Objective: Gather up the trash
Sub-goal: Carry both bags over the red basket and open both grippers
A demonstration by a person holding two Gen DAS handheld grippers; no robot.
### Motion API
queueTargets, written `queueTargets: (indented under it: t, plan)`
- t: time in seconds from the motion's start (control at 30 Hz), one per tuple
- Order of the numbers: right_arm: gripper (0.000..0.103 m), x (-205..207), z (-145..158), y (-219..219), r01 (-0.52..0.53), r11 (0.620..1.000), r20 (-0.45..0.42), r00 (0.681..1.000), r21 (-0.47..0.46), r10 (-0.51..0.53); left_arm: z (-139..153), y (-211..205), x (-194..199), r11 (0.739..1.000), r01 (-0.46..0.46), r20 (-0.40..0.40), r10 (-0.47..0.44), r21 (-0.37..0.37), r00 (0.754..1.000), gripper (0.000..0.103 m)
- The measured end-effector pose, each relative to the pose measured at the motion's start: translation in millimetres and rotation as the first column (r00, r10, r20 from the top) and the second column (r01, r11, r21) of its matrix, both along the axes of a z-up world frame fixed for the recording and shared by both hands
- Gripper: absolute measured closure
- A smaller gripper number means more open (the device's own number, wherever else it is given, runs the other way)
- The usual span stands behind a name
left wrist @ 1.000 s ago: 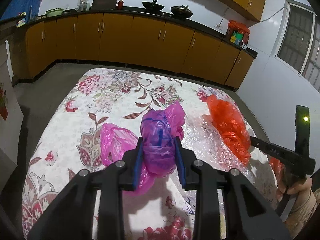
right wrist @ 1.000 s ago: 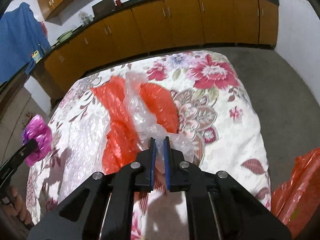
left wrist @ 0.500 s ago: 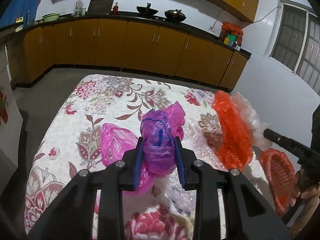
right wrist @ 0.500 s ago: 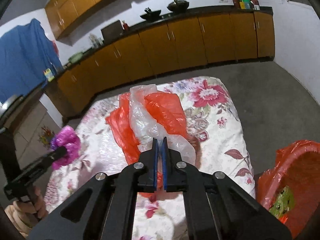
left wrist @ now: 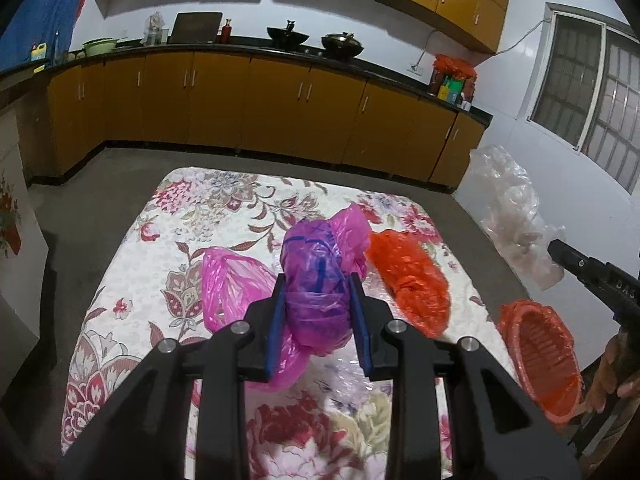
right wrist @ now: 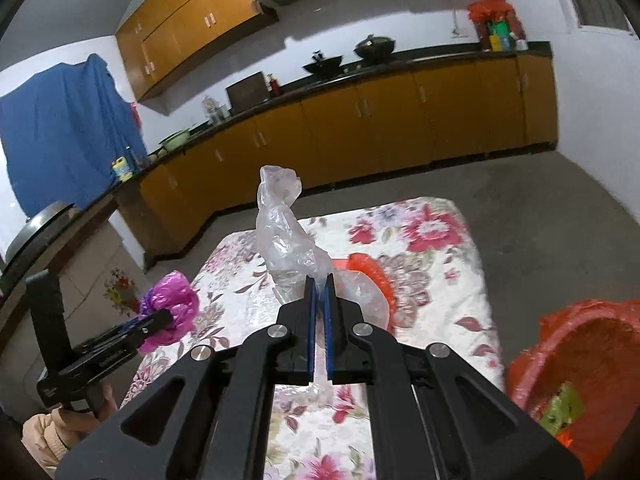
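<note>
My left gripper [left wrist: 317, 284] is shut on a crumpled purple-pink plastic bag [left wrist: 312, 264] and holds it above the floral table [left wrist: 200, 208]. A second pink bag [left wrist: 230, 280] and an orange-red bag [left wrist: 408, 276] lie on the cloth. My right gripper [right wrist: 319, 280] is shut on a clear plastic bag [right wrist: 284, 240], which hangs in the air above the orange-red bag [right wrist: 368, 272]. From the left wrist the clear bag [left wrist: 508, 216] shows at the right, in the right gripper [left wrist: 558, 246]. The left gripper [right wrist: 160, 316] and its bundle [right wrist: 172, 300] show at the left.
An orange basket lined with a red bag [left wrist: 540, 352] stands off the table's right edge; a green scrap [right wrist: 560, 404] lies inside it. Yellow kitchen cabinets [left wrist: 280, 112] run along the far wall, with grey floor between them and the table. A hand [left wrist: 608, 376] holds the right handle.
Both grippers have risen. The right one has lifted the clear bag off the orange-red bag, which stays on the table. The basket has come into view.
</note>
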State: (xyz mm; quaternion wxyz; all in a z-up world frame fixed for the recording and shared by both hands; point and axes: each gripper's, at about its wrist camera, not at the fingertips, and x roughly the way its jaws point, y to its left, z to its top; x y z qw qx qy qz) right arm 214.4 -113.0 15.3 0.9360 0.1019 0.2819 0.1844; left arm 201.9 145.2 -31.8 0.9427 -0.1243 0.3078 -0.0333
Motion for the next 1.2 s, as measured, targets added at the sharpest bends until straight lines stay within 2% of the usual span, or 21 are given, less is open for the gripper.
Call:
queueTargets:
  t: [0.27, 0.4, 0.63, 0.9, 1.2]
  plan:
    - [0.099, -50.7, 3.8, -51.7, 0.177, 0.983, 0.033, 0.984, -0.057, -0.176, 16.3, -36.4, -19.9, 0.995, 0.096, 0.026, -0.096, -0.012, 0.995, 0.073]
    - [0.099, -78.5, 0.1, -84.8, 0.295, 0.953, 0.035, 0.955, -0.066, -0.294, 21.1, -65.0, -30.0, 0.986, 0.165, 0.034, -0.165, -0.017, 0.986, 0.073]
    - [0.099, -120.1, -14.0, -138.9, 0.472, 0.881, 0.003, 0.882, -0.032, -0.472, 19.7, -125.3, -42.3, 0.954, 0.296, 0.024, -0.295, -0.048, 0.955, 0.073]
    - [0.099, -137.2, -22.7, -176.9, 0.569, 0.822, -0.017, 0.822, 0.009, -0.569, 15.9, -190.2, -49.8, 0.905, 0.419, 0.022, -0.419, -0.075, 0.908, 0.073]
    - [0.099, -147.6, -29.0, -196.9, 0.608, 0.794, -0.009, 0.794, 0.016, -0.608, 9.4, -239.1, -42.7, 0.862, 0.501, 0.003, -0.502, -0.078, 0.865, 0.073]
